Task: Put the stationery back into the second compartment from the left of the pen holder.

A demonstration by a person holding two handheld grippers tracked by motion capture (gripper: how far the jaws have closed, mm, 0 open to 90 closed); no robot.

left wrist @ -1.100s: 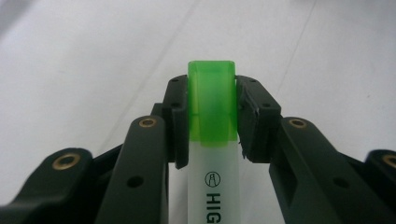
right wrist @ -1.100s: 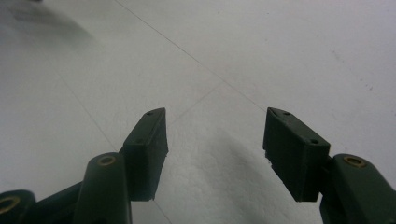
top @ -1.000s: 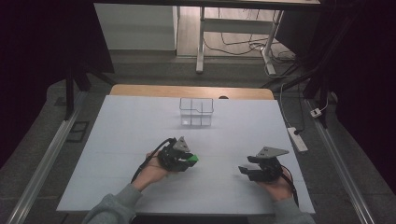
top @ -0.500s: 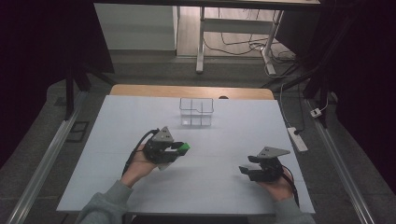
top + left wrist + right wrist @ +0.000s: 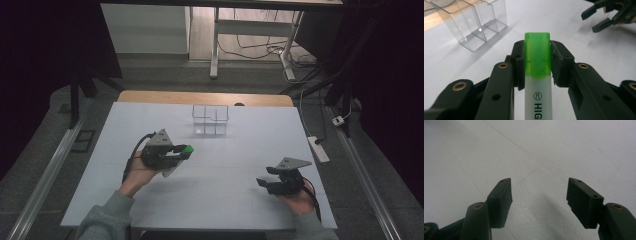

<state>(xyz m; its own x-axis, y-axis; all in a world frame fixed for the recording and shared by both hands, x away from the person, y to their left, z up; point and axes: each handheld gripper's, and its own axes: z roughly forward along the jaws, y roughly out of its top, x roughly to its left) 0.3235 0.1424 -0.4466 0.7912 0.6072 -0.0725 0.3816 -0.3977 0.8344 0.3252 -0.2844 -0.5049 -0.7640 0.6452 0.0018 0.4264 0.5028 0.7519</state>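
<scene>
A white highlighter with a green cap (image 5: 537,57) sits clamped between the jaws of my left gripper (image 5: 181,151), which is shut on it and lifted above the white table (image 5: 220,165) at centre left. Its green cap (image 5: 187,149) points right, toward a clear plastic organiser with several compartments (image 5: 210,119) standing at the table's far middle; the organiser (image 5: 471,22) appears at upper left in the left gripper view. My right gripper (image 5: 263,181) rests low at the front right, open, with nothing between its pads (image 5: 500,200).
A wooden strip (image 5: 205,97) borders the table's far edge. A power strip (image 5: 318,148) lies just off the right side. Metal rails run along the floor on both sides. My right gripper (image 5: 599,18) shows far off in the left gripper view.
My left gripper has carried the highlighter left and up, away from the table's front centre, and turned so the green cap points right. The right gripper has stayed put.
</scene>
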